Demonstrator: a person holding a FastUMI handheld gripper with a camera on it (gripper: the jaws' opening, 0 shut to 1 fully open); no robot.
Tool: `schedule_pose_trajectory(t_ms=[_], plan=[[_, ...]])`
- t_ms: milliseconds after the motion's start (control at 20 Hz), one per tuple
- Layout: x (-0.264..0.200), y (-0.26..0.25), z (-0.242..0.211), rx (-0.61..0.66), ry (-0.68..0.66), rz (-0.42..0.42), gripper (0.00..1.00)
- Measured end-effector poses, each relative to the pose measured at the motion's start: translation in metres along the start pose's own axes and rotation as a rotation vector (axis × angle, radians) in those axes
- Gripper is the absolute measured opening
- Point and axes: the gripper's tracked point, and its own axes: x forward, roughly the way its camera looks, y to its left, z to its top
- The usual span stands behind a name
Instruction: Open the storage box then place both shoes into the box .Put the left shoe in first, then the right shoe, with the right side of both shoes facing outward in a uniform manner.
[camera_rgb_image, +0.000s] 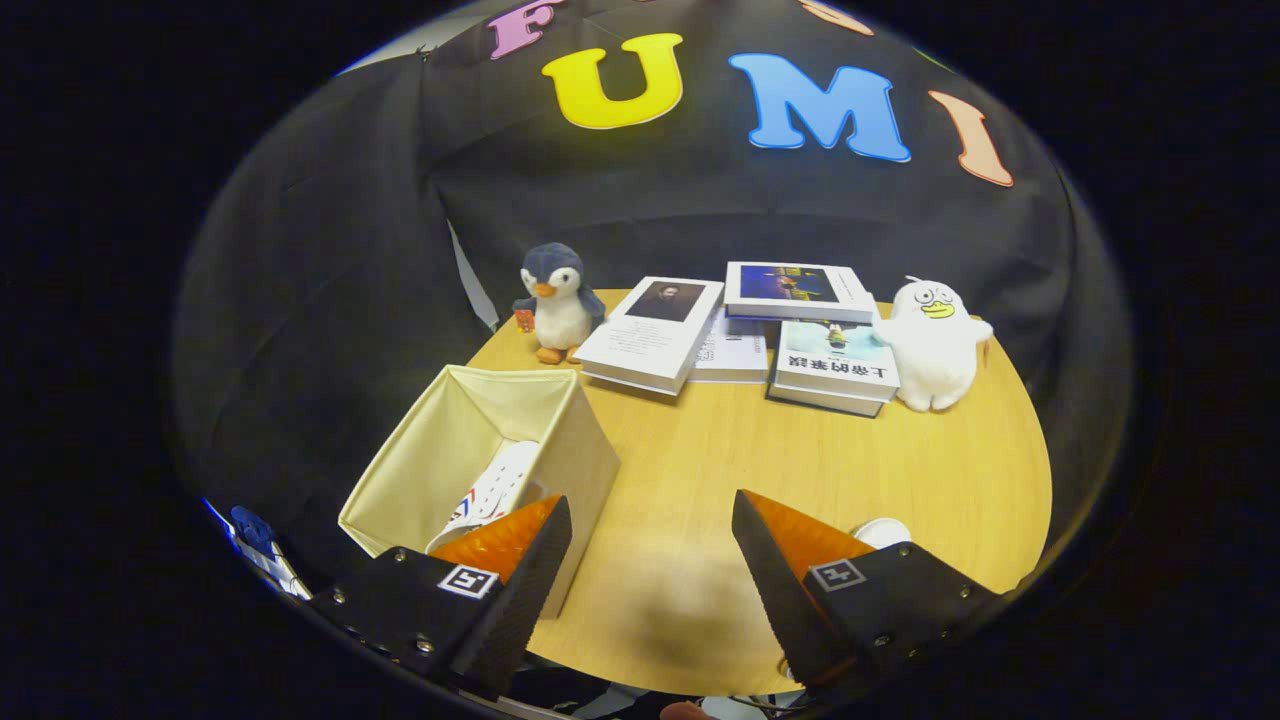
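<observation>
A cream fabric storage box (455, 440) stands open on the wooden table (800, 470), just ahead of my left finger. Inside it lies a white shoe (495, 490) with red and blue markings, partly hidden by the box wall and my finger. My gripper (650, 545) hovers above the table's near part, open, with nothing between its fingers. A small white rounded thing (882, 531) peeks out beside the right finger; I cannot tell what it is.
At the back of the table lie several books (655, 330), with a penguin plush (555, 300) to their left and a white duck plush (935, 345) to their right. The table's round edge curves off at the right.
</observation>
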Motion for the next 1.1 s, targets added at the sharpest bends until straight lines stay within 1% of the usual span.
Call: schedule_pose_trajectory(t_ms=[250,550,600,900,1100], plan=[[-0.012,-0.067,-0.023,0.057,0.015,-0.088,0.98],[-0.023,-0.134,-0.052,0.109,0.038,-0.189,0.97],[-0.019,-0.145,-0.057,0.119,0.046,-0.199,0.97],[-0.014,-0.182,-0.094,0.139,0.116,-0.253,0.98],[-0.010,-0.202,-0.116,0.113,0.173,-0.288,0.97]])
